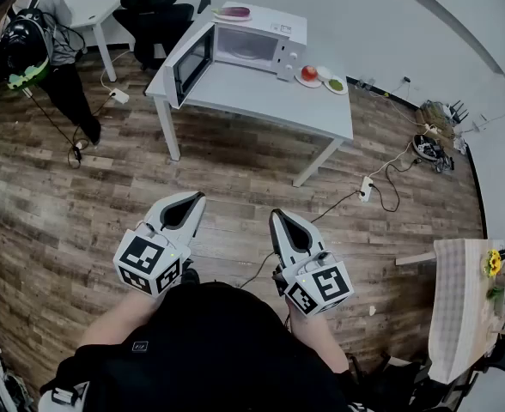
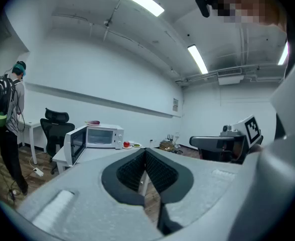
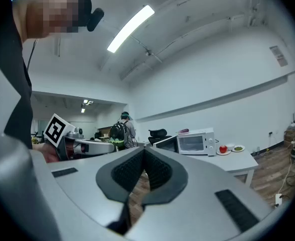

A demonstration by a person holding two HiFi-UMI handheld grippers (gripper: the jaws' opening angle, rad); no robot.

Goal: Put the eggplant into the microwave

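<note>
The purple eggplant [image 1: 234,12] lies on top of the white microwave [image 1: 257,45], whose door [image 1: 192,63] hangs open to the left. The microwave stands on a grey table [image 1: 261,97] across the room. My left gripper [image 1: 197,197] and right gripper [image 1: 275,215] are held close to my body, far from the table, both shut with nothing between the jaws. In the left gripper view the left gripper [image 2: 145,150] points toward the microwave [image 2: 102,136] and eggplant [image 2: 93,122]. The right gripper [image 3: 143,149] sees the microwave [image 3: 195,142] to its right, with the eggplant [image 3: 183,131] on top.
Two small plates, one with a red tomato [image 1: 309,73], sit right of the microwave. A person with a backpack [image 1: 42,41] stands at the far left beside a black chair [image 1: 154,15]. A power strip and cables [image 1: 366,187] lie on the wooden floor; a small table [image 1: 454,307] is at the right.
</note>
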